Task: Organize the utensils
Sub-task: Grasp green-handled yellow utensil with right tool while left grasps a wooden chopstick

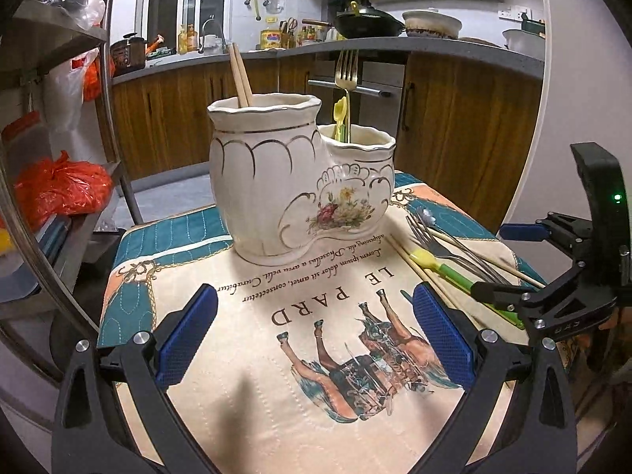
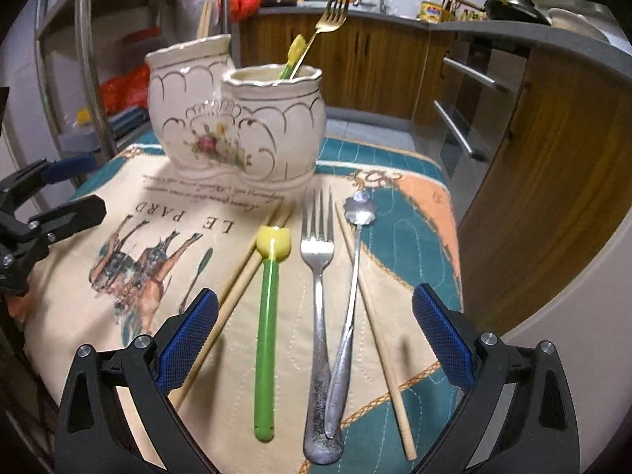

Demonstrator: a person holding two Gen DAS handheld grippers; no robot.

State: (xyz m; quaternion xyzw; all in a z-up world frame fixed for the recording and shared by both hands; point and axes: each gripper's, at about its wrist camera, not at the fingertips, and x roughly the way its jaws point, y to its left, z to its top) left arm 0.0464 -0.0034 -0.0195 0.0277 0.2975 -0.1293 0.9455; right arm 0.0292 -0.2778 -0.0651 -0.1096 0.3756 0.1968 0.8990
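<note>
A white two-pot ceramic holder (image 1: 292, 181) (image 2: 237, 126) stands on a printed cloth (image 1: 276, 355) (image 2: 166, 213). Its tall pot holds wooden chopsticks (image 1: 240, 75); its short pot holds a gold fork (image 1: 347, 71) (image 2: 331, 12) and a yellow-green utensil (image 1: 340, 116) (image 2: 293, 55). On the cloth lie a green-handled yellow-tipped utensil (image 2: 266, 331) (image 1: 442, 268), a steel fork (image 2: 318, 276), a flower-headed spoon (image 2: 353, 276) and loose chopsticks (image 2: 237, 284). My right gripper (image 2: 316, 335) is open just above them. My left gripper (image 1: 316, 335) is open over bare cloth.
A metal rack (image 1: 59, 126) with red bags (image 1: 59, 189) stands at the left of the table. Wooden kitchen cabinets (image 1: 466, 118) and a counter (image 1: 395, 45) with a pan lie beyond. The other gripper (image 1: 545, 276) (image 2: 43, 213) shows at each view's edge.
</note>
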